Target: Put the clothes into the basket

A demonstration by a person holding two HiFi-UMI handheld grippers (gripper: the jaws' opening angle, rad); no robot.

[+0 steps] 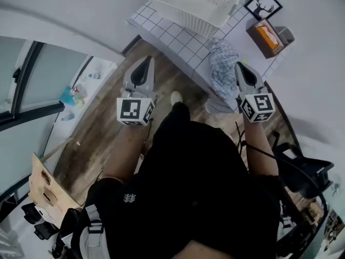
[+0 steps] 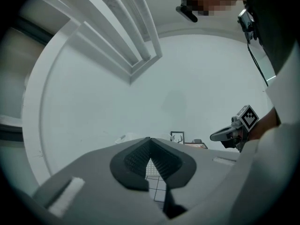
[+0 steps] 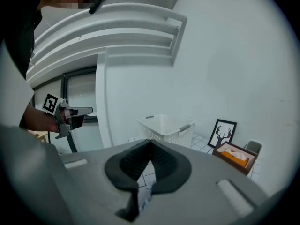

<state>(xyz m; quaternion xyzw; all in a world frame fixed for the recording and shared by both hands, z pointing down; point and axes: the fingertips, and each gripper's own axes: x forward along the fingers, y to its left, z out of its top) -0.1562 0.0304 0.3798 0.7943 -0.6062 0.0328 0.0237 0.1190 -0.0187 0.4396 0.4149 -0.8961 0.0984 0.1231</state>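
A white slatted basket (image 1: 194,4) stands at the far end of a low table (image 1: 161,31) covered in white grid cloth. A pale blue patterned garment (image 1: 222,69) lies bunched at the table's near edge and hangs over it. My right gripper (image 1: 240,65) is shut and empty, its tip just right of the garment and above it. My left gripper (image 1: 147,61) hangs over the wooden floor left of the table, its pads meeting, holding nothing. The right gripper view shows the basket (image 3: 166,128) ahead and a strip of the garment (image 3: 145,196) below the jaws.
A framed deer picture (image 1: 263,5) and a brown tissue box (image 1: 268,36) sit at the table's right end against the wall. A glass door (image 1: 32,85) is at the left. A wooden board (image 1: 46,188) and black gear (image 1: 302,177) flank the person.
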